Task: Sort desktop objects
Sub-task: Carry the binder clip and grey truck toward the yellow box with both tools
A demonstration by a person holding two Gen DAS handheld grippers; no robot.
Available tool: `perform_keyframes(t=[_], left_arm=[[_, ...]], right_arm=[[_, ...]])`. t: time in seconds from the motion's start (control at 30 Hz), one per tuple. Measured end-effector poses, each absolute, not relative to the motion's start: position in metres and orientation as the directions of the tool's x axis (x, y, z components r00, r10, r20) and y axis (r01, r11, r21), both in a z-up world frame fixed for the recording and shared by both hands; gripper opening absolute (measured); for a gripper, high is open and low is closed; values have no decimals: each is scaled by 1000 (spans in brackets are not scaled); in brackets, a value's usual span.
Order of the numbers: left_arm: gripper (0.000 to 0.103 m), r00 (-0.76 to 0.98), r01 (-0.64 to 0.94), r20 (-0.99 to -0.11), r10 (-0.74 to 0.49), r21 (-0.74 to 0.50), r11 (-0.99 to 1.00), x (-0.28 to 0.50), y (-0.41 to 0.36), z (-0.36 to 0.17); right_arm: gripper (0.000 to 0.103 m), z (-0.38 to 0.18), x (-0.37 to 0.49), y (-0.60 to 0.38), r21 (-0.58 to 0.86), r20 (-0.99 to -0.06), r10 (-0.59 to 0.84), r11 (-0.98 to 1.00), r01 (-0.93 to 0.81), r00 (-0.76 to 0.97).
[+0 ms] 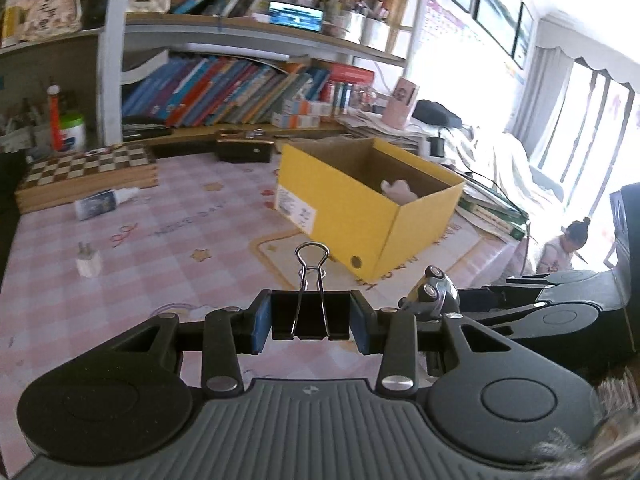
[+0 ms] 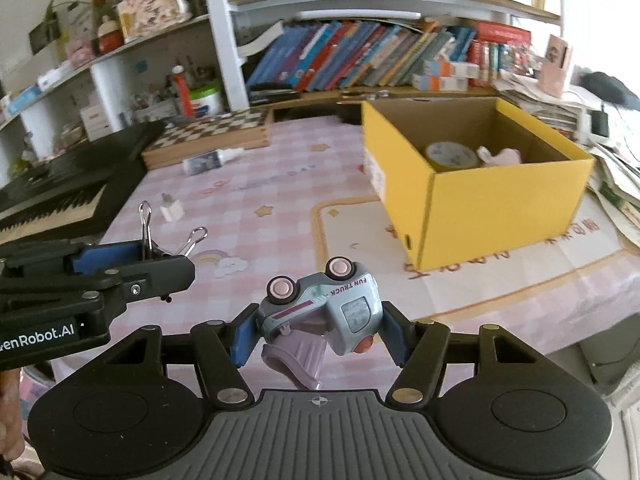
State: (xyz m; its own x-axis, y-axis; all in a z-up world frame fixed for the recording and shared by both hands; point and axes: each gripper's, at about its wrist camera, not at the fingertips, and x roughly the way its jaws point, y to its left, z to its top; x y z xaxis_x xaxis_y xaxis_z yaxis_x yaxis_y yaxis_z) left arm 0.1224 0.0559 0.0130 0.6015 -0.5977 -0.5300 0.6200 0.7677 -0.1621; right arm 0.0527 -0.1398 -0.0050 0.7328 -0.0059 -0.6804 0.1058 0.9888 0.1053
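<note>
My left gripper [image 1: 310, 320] is shut on a black binder clip [image 1: 311, 314], its wire handles pointing up and away. The same clip [image 2: 150, 240] shows in the right wrist view, held by the left gripper [image 2: 132, 258] at the left. My right gripper [image 2: 318, 330] is shut on a grey-blue toy truck [image 2: 324, 304] with pink wheels, tipped on its side. That truck [image 1: 432, 292] and the right gripper [image 1: 436, 300] appear at the right of the left wrist view. An open yellow cardboard box [image 1: 356, 216] [image 2: 492, 204] stands ahead on the pink checked tablecloth, with a tape roll [image 2: 451, 155] and a pale soft item [image 2: 502, 157] inside.
A white plug adapter [image 1: 89, 264] [image 2: 171, 209], a small bottle [image 1: 102, 202] [image 2: 210, 161] and a chessboard box [image 1: 86, 174] [image 2: 208, 136] lie at the far left. A keyboard [image 2: 60, 188] flanks the table's left edge. Bookshelves stand behind; paper stacks [image 2: 612, 176] sit right of the box.
</note>
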Motion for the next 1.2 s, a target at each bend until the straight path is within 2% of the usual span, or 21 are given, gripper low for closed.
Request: perform_keyframes(t=[0.7,1.2], left_arm=[[37,529,700,-563,-634,-133,702,112,-55,13],[37,525,723,-550,-650,-114,681,104,-132,15]], right_arm=[[63,-12,35,-240,136,-701,-40,973,188,712],[63,-14,34,-313,134,-708,-44,972,195,705]])
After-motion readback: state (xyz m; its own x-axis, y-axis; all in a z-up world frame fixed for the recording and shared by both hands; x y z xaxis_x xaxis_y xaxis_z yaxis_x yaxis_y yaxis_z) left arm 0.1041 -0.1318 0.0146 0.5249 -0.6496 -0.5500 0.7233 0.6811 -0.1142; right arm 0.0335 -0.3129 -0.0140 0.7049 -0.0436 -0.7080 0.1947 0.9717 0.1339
